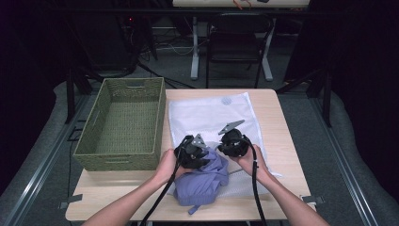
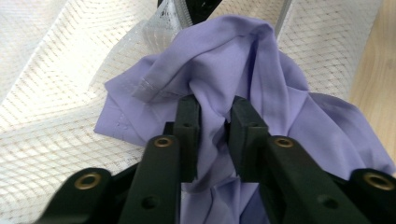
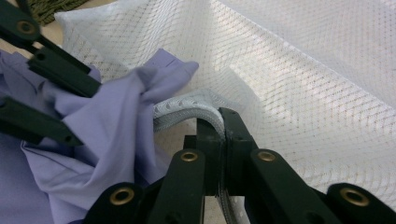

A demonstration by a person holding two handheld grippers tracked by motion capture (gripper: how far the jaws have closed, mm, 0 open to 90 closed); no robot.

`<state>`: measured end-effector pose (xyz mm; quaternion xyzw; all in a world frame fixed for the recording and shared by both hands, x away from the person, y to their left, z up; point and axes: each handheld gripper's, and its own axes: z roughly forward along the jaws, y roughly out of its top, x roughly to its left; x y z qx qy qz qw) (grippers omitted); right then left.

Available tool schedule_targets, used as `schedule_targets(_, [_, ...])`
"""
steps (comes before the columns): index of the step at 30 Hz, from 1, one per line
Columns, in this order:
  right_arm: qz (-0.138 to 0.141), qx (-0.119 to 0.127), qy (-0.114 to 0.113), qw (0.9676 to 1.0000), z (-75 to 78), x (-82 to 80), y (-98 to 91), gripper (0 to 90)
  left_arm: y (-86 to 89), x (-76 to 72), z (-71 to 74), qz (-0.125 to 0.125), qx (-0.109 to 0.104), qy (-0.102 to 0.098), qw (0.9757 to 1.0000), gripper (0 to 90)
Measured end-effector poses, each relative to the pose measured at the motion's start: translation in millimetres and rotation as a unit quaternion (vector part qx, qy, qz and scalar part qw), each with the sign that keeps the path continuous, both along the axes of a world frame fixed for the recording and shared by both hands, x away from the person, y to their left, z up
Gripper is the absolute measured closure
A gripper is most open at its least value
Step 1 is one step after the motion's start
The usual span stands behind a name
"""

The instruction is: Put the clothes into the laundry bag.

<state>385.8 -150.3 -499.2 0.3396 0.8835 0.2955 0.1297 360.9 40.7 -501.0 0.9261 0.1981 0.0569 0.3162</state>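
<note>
While my right tongs point(image 3: 219, 122) pinch the mesh bag's point(image 3: 303, 93) rim wide, my left tongs point(image 2: 214, 108), gripping the purple shirt point(image 2: 224, 60) between them, should push it deep before letting go.

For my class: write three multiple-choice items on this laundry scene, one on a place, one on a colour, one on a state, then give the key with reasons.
1. Where does the woven basket stand?
A. left of the mesh bag
B. right of the mesh bag
C. on the floor

2. What colour is the garment?
A. red
B. lavender
C. black

3. What is the right hand-held gripper doing?
A. hanging open
B. clamping the basket rim
C. pinching the mesh bag's edge

Key: 1 A, the high view shows it left of the mesh bag. 2 B, the cloth is pale purple. 3 C, its jaws are shut on the bag's bound edge.
</note>
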Motion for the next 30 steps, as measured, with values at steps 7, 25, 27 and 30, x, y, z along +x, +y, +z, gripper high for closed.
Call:
schedule_targets(7, [-0.005, -0.001, 0.002, 1.0000, -1.4, 1.4, -1.4, 87.4, 1.7, -5.1, 4.4, 0.003, -0.023, -0.021, 0.9995, 76.6])
schedule_targets(25, [0.003, 0.014, -0.005, 0.9999, 6.9, -5.7, -2.9, 87.4, -3.0, -3.2, 6.2, 0.013, -0.006, 0.003, 0.9999, 53.8])
schedule_targets(27, [0.001, 0.014, -0.008, 0.9999, 7.6, -5.9, -3.7, 87.4, 6.2, -1.7, 16.4, 0.036, -0.013, -0.018, 0.9991, 43.8])
schedule_targets(30, [0.002, 0.014, -0.008, 0.9999, 8.2, -6.5, -2.7, 87.4, 14.7, 4.7, 21.8, 0.058, -0.017, -0.029, 0.9978, 33.1])
